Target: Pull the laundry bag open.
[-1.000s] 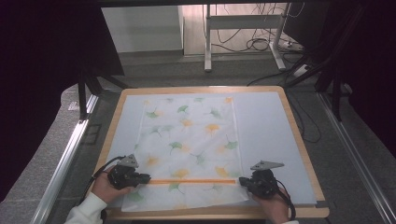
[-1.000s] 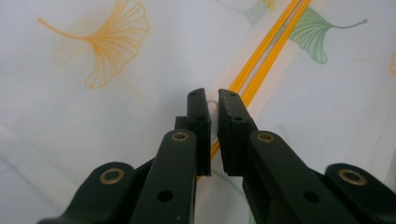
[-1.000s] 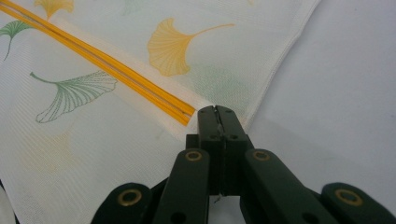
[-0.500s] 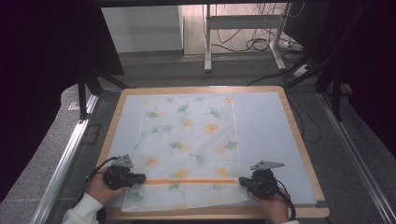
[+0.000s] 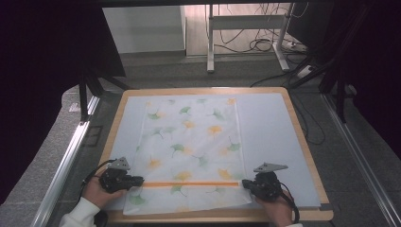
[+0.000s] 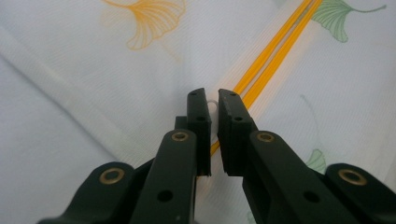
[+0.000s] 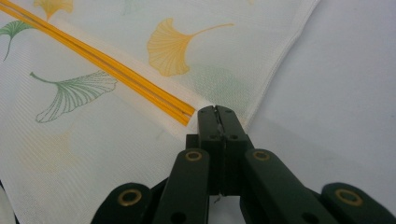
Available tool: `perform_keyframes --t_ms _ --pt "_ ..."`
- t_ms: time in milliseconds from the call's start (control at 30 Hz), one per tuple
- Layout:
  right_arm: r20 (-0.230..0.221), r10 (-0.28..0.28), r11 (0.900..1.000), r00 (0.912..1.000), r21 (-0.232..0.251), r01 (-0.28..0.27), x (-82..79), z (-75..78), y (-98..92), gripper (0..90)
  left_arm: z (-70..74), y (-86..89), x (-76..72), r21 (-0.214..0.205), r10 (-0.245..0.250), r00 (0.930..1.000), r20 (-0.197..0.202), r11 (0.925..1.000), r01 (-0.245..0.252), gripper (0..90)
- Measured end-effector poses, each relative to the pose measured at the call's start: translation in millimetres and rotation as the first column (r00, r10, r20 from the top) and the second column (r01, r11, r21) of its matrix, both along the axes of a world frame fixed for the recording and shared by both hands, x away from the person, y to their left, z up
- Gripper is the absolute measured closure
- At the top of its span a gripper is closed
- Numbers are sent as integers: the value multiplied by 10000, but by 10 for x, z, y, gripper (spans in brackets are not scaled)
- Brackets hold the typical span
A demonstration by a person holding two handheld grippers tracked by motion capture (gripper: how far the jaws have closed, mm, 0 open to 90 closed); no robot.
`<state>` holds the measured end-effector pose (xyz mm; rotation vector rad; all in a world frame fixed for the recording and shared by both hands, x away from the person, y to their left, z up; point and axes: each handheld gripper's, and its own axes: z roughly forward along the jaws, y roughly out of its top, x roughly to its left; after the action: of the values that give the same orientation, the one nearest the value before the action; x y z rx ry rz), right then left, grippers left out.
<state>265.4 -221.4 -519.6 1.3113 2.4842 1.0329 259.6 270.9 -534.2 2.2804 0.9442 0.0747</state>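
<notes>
Pale desk surface was spread with a leaf-printed cloth. Its near orange-striped fold was pinched at one end between the closed left hand-held gripper and at the other by the clamped right hand-held gripper.

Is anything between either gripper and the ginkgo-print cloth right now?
Nothing visible. The left gripper is closed on the cloth at the orange stripe; the right gripper pinches its opposite edge at the stripe's other end.

cloth: white, green/orange ginkgo leaves | stripe: orange | mat: pale blue
</notes>
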Motion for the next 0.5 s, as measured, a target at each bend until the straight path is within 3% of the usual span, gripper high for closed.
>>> perform_keyframes --t_ms 500 --pt "23 -14 10000 10000 45 14 1 -4 1 893 -17 158 -37 -165 314 9995 -43 9994 -314 849"
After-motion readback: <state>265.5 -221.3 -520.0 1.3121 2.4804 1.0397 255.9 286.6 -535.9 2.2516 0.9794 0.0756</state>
